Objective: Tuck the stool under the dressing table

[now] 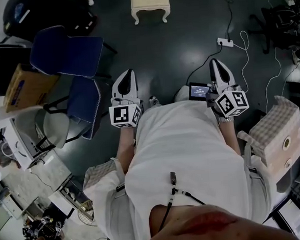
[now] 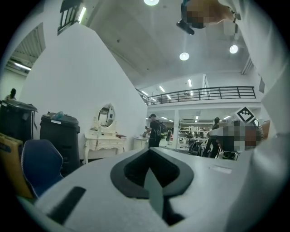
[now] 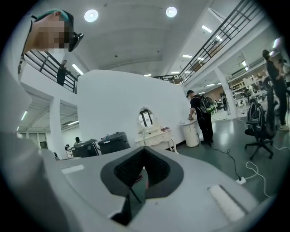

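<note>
The cream padded stool with curved legs (image 1: 150,4) stands on the dark floor (image 1: 185,42) at the top edge of the head view, where the frame cuts off its far side. Its long axis runs side to side, across the line my grippers point along. It lies ahead of both and well apart from them. The left gripper (image 1: 128,75) is the nearer: the stool sits just right of where it aims. The right gripper (image 1: 216,63) points well off to the stool's right. Both pairs of fingers are clenched on nothing; in each gripper view they meet with no gap.

The white carved dressing table with an oval mirror (image 2: 105,141) stands against a white wall (image 2: 68,81) far ahead, left of centre in the left gripper view and near centre in the right gripper view. The head view does not reach it, so I cannot tell how far the stool stands from it. Neither gripper view shows the stool; I judge each gripper's own body hides it.
</note>
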`<action>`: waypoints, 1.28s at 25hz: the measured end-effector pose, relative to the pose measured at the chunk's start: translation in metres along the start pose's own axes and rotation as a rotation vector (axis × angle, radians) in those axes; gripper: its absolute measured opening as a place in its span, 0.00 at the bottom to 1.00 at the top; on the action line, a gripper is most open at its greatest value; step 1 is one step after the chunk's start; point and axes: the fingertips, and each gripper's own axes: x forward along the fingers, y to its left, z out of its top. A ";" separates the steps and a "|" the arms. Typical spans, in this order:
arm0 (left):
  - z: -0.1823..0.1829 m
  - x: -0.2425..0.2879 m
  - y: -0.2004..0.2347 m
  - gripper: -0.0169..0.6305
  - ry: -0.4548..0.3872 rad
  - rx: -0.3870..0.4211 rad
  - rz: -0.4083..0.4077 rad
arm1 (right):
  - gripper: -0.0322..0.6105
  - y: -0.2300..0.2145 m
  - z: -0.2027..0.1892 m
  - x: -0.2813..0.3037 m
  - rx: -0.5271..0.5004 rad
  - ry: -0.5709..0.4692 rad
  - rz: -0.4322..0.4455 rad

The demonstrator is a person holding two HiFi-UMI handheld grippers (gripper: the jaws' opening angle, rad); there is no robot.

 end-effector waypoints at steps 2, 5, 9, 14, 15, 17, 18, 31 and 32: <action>0.005 -0.002 0.007 0.04 -0.019 0.012 -0.024 | 0.06 0.005 -0.002 -0.002 0.021 -0.019 -0.025; 0.008 -0.008 0.026 0.04 -0.032 -0.016 -0.030 | 0.06 0.020 -0.002 0.005 0.019 -0.039 -0.050; -0.004 0.001 0.044 0.04 -0.022 -0.046 -0.055 | 0.06 0.030 0.002 0.023 -0.021 -0.075 -0.065; -0.001 0.031 0.033 0.04 -0.005 -0.043 -0.070 | 0.06 0.003 -0.005 0.037 0.000 -0.025 -0.079; 0.001 0.040 0.034 0.04 -0.009 -0.045 -0.066 | 0.06 -0.003 -0.003 0.043 0.002 -0.024 -0.080; 0.004 0.058 0.038 0.04 -0.011 -0.046 -0.051 | 0.06 -0.015 -0.002 0.059 0.009 -0.018 -0.077; 0.006 0.067 0.041 0.04 -0.010 -0.047 -0.043 | 0.06 -0.021 -0.002 0.068 0.014 -0.011 -0.072; 0.032 0.217 0.030 0.04 -0.020 -0.037 -0.020 | 0.06 -0.137 0.050 0.172 -0.001 -0.002 -0.005; 0.031 0.226 0.032 0.04 -0.018 -0.046 -0.012 | 0.06 -0.144 0.053 0.179 -0.018 0.004 0.000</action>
